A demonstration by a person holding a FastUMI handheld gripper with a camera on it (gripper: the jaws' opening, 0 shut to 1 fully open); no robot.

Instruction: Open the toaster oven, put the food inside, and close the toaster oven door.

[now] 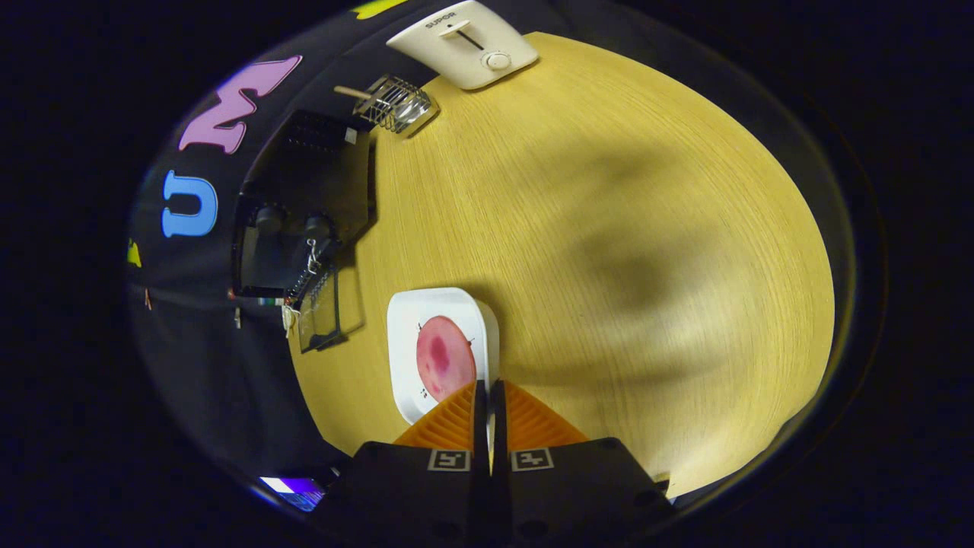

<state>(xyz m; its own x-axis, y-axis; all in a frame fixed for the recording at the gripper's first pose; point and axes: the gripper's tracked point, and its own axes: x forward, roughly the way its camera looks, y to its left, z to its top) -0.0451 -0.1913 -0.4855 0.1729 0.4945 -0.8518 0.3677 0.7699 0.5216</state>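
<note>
Oven point(304, 205) stands at ten o'clock from the gripper point(487, 392), by the booth wall, its glass door point(323, 308) hanging open onto the table point(609, 228). A wire basket point(396, 103) sits at eleven o'clock, a toaster point(464, 42) at twelve. Just ahead of the fingers, a white plate point(403, 320) holds pink food point(445, 358). Fingers are pressed together, empty, over the plate's near rim.
</note>
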